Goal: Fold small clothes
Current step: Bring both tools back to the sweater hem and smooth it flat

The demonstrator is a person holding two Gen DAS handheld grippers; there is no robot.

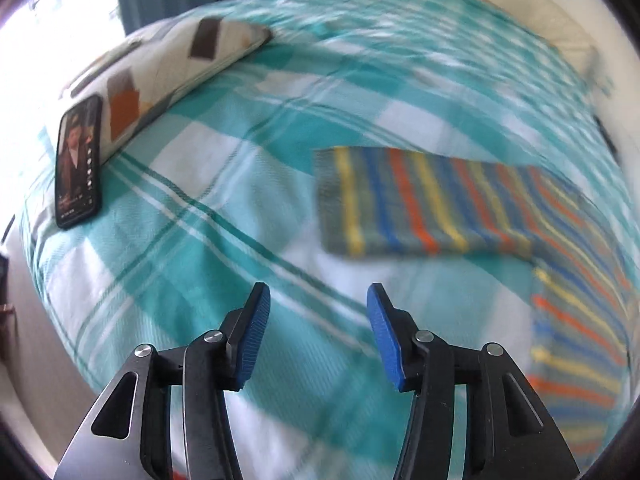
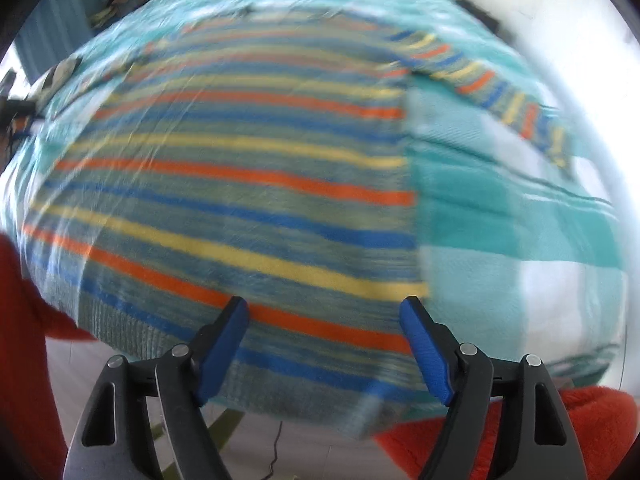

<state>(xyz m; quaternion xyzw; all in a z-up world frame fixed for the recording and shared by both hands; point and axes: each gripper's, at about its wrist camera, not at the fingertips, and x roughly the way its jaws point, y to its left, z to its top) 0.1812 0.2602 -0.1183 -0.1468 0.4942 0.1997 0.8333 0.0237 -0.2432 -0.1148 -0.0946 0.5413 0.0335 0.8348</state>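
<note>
A small striped sweater (image 2: 240, 184), grey-green with orange, yellow and blue bands, lies flat on a teal and white checked bedspread (image 1: 224, 208). In the left wrist view one sleeve (image 1: 416, 204) stretches out to the left of the body (image 1: 580, 320). The other sleeve (image 2: 500, 92) shows at the upper right of the right wrist view. My left gripper (image 1: 318, 300) is open and empty above the bedspread, near the sleeve. My right gripper (image 2: 324, 312) is open and empty over the sweater's hem, near its right side edge. Both views are blurred.
A phone (image 1: 78, 160) with a lit screen leans on a patterned pillow (image 1: 160, 64) at the left of the bed. Something red (image 2: 24, 340) shows at the bed's near edge, low in the right wrist view. Floor lies below the bed edge.
</note>
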